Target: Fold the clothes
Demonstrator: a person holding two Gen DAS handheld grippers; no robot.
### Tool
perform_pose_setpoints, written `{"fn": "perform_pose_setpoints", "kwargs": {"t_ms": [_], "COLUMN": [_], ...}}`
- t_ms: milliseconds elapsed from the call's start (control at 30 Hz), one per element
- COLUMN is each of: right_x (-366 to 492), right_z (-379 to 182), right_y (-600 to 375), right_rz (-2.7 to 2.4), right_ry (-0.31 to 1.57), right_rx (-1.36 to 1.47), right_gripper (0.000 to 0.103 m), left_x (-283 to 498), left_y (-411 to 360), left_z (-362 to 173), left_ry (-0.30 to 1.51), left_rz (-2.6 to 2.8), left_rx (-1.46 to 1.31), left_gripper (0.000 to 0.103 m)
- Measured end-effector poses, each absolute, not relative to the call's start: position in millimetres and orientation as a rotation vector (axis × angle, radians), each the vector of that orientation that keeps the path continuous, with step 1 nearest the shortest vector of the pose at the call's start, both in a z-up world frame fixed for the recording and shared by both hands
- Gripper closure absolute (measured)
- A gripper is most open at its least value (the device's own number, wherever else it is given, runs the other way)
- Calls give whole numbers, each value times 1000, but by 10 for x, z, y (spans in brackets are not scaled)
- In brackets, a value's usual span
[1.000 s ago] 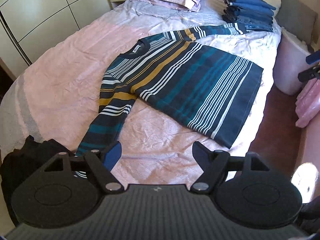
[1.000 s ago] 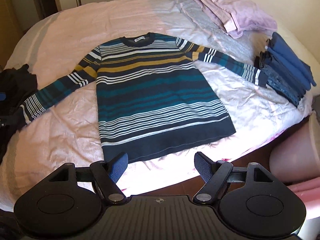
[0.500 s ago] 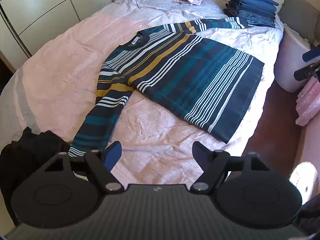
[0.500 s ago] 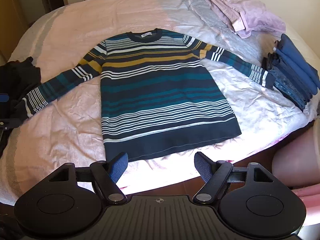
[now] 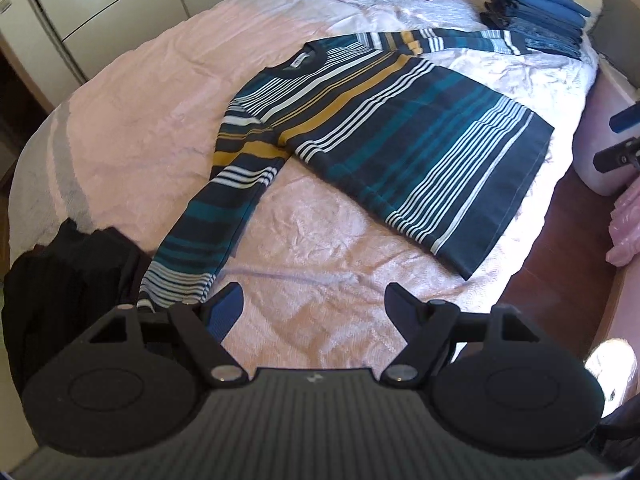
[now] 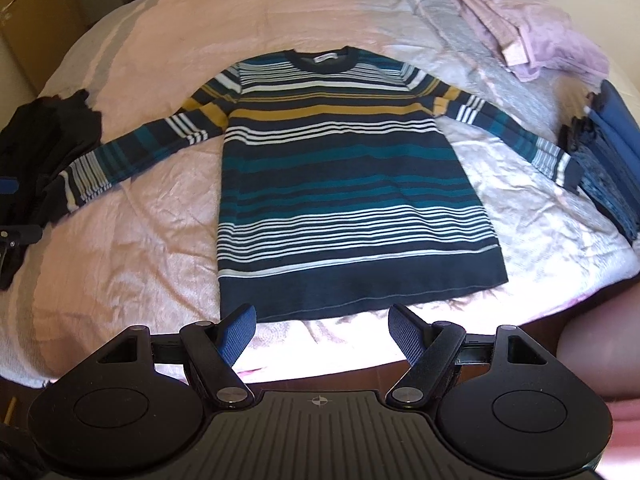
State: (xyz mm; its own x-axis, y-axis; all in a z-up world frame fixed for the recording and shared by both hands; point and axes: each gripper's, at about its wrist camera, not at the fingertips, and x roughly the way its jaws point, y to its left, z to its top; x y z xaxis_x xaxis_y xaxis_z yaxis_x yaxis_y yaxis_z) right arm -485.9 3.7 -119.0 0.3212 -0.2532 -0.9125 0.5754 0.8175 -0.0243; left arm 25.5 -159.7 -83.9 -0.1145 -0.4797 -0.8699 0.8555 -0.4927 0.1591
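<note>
Striped sweater (image 6: 352, 184) looms nearer; right tongs (image 6: 322, 326) have lowered, agape.

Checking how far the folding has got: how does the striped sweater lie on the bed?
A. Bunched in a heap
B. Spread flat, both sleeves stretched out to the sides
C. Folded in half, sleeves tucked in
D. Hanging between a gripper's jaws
B: the striped sweater lies flat on the bed, each sleeve stretched out to its side, and neither gripper touches it.
</note>
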Motion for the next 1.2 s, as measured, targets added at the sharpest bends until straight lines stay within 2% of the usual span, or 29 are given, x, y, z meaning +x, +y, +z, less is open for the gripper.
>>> {"fn": "perform_pose_setpoints", "kwargs": {"t_ms": [300,667,733,800,967,1200], "right_x": [-4618,-3395,-3111,-2807,-2115,-1471], "right_z": [-1352,-1659,-1765,-1910,-2438,-3232], "right_y": [80,827,1030,1238,1782,2270], "right_rz": [-416,-35,29,93,262,346], "right_ry": [1094,916,892,885,898,865], "right_rx": [236,-7,-44,-71,-197,-405], "right_gripper": [27,27,31,47,48,51], "left_x": [539,1600,1780,1932,2277,2490], "left_y": [-1424,-1509,-1612,-1710,-2014,-2298], "left_z": [-846,-1095,-1169,-1233,-1437,-1803], "left_ry": [462,356,323,277,209,224], "left_rz": [-1644,-1544,-1555,-1581,-1649,-1702], "left_rx": [1161,1281,1309,1337,1364,1326], "left_gripper": [28,28,28,28,28,28]}}
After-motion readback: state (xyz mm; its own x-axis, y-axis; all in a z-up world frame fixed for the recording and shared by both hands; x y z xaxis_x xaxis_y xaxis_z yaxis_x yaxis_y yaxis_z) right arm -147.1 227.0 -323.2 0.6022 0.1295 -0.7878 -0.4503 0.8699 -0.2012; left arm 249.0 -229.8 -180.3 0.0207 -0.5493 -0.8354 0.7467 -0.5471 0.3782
